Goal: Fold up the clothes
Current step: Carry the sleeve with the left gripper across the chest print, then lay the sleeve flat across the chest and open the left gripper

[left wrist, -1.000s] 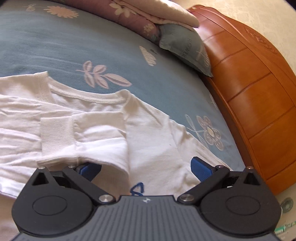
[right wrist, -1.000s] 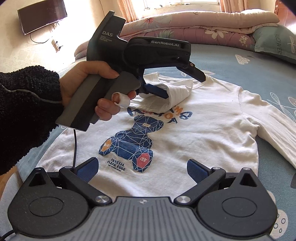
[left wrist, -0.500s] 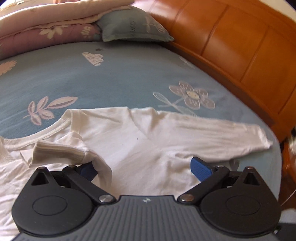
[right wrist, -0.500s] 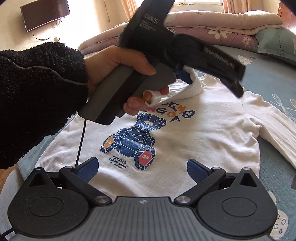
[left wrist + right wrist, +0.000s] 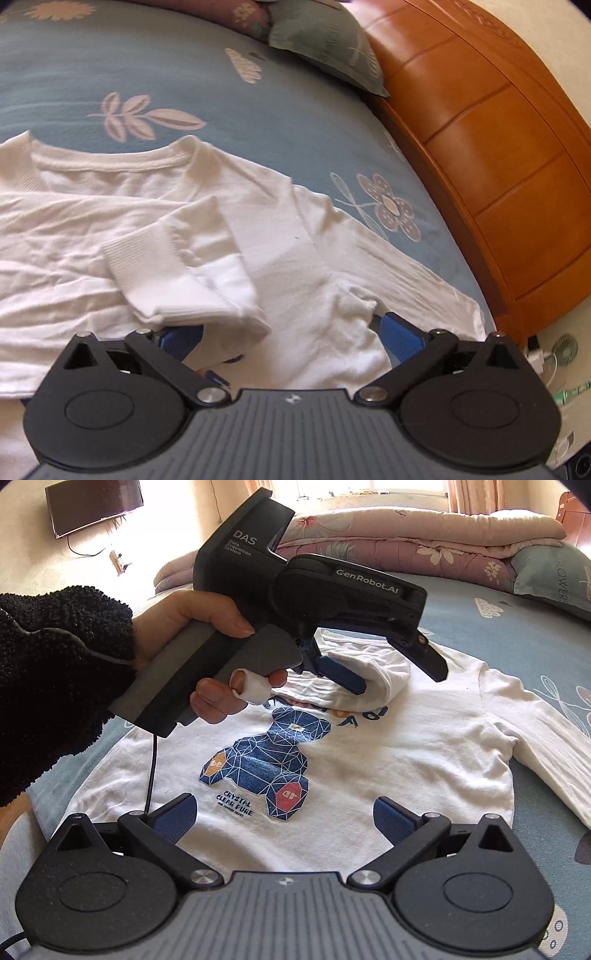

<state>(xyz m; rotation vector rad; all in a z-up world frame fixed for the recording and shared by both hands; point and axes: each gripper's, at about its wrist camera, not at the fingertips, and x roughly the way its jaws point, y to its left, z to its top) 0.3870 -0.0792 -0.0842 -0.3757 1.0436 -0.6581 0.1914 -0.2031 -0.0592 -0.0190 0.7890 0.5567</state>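
Note:
A white long-sleeved shirt (image 5: 369,757) with a blue bear print lies face up on the bed. One sleeve is folded across the chest, and its ribbed cuff (image 5: 147,254) drapes over one blue finger of my left gripper (image 5: 290,334). In the right wrist view, the left gripper (image 5: 400,679) has its jaws spread wide around that sleeve end (image 5: 384,679), so it is open. A person's hand (image 5: 192,627) holds it. My right gripper (image 5: 284,812) hovers open over the shirt's lower hem, holding nothing. The other sleeve (image 5: 546,746) stretches out to the right.
A blue flowered bedsheet (image 5: 184,74) covers the bed. A wooden headboard (image 5: 498,147) runs along the right, with a grey-green pillow (image 5: 332,44) against it. A folded pink quilt (image 5: 406,542) lies at the far side. A wall TV (image 5: 92,506) hangs at the back left.
The left gripper swung toward the headboard side and came back over the chest, jaws wide throughout, with the sleeve end still draped on its finger. The right gripper stayed put.

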